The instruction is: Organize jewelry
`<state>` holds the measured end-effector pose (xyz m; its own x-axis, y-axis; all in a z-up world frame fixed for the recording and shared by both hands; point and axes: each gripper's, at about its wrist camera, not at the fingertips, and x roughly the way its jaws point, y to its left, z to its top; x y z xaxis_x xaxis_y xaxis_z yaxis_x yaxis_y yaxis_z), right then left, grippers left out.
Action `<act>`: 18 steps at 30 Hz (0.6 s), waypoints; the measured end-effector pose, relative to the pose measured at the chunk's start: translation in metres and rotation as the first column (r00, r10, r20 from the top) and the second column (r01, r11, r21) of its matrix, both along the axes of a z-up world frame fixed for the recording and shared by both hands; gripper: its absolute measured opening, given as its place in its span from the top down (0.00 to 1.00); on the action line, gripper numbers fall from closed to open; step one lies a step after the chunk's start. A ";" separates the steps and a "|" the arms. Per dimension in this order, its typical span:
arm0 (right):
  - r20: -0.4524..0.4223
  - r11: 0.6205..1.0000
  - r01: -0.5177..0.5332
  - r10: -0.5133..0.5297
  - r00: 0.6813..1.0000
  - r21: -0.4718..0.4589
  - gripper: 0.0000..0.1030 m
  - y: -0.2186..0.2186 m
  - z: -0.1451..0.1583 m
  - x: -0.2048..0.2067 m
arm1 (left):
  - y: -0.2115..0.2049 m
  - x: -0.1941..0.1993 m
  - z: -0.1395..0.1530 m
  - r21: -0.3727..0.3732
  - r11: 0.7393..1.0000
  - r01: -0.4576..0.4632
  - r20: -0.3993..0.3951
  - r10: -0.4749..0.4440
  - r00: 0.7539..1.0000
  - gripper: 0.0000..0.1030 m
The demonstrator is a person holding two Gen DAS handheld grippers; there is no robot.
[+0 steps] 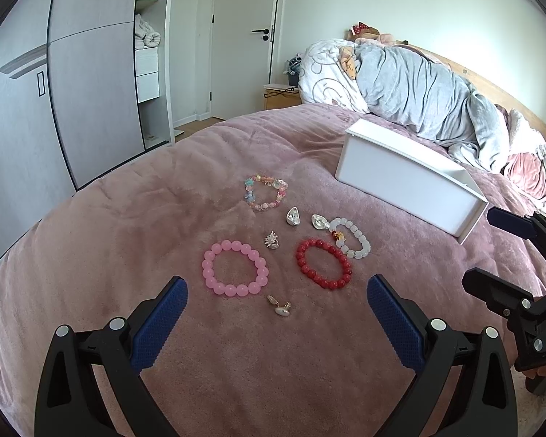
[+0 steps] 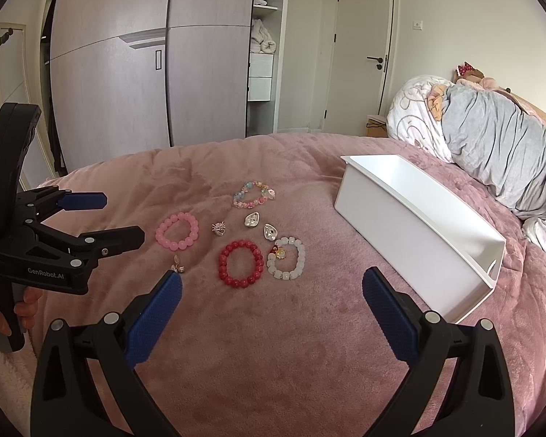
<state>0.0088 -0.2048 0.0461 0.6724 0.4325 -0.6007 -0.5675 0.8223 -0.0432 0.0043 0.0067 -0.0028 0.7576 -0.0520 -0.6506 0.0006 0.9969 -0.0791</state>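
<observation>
Four bracelets lie on the pink bedspread in the left wrist view: pink bracelet at 11 o'clock of the left claw, red bracelet at 1, white box farther at 2. Its jaws stand wide apart, holding nothing.

From the right wrist, the right claw also gapes empty, with the red bracelet at 11 o'clock and the white bracelet touching it. A grab there risks snagging both; plush pile could swallow the small charms.
</observation>
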 end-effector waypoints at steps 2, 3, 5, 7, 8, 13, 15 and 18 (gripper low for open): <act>-0.008 1.000 0.002 -0.002 1.000 0.000 0.05 0.001 -0.002 0.004 | 0.001 0.003 -0.001 0.003 1.000 -0.002 -0.001 0.002 1.000 0.03; -0.012 1.000 0.005 -0.005 1.000 -0.005 0.05 0.002 -0.003 0.006 | 0.001 0.005 -0.001 0.006 1.000 -0.002 -0.003 0.002 1.000 0.03; -0.028 1.000 0.006 -0.006 1.000 -0.012 0.05 0.004 -0.007 0.013 | 0.002 0.011 -0.003 0.013 1.000 -0.003 -0.010 0.003 1.000 0.03; -0.046 1.000 0.012 -0.013 0.999 -0.018 0.05 0.006 -0.011 0.021 | 0.003 0.016 -0.005 0.019 1.000 -0.004 -0.018 0.005 1.000 0.03; -0.056 1.000 0.015 -0.016 0.998 -0.019 0.05 0.007 -0.013 0.025 | 0.003 0.018 -0.006 0.021 1.000 -0.006 -0.020 0.006 1.000 0.03; -0.104 1.000 0.024 -0.025 0.994 -0.016 0.05 0.009 -0.022 0.049 | 0.007 0.032 -0.013 0.027 1.000 -0.016 -0.034 0.017 0.999 0.03; -0.119 0.999 0.026 -0.028 0.993 -0.021 0.05 0.011 -0.027 0.059 | 0.010 0.039 -0.018 0.024 0.999 -0.022 -0.047 0.024 0.999 0.03; -0.142 0.999 0.038 -0.042 0.989 -0.030 0.08 0.013 -0.035 0.074 | 0.015 0.048 -0.028 0.022 0.999 -0.041 -0.065 0.042 0.997 0.03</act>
<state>0.0829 -0.1914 0.0116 0.5953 0.3894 -0.7029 -0.5360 0.8441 0.0136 0.0525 0.0215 -0.0305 0.7144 -0.0077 -0.6997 -0.0452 0.9973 -0.0572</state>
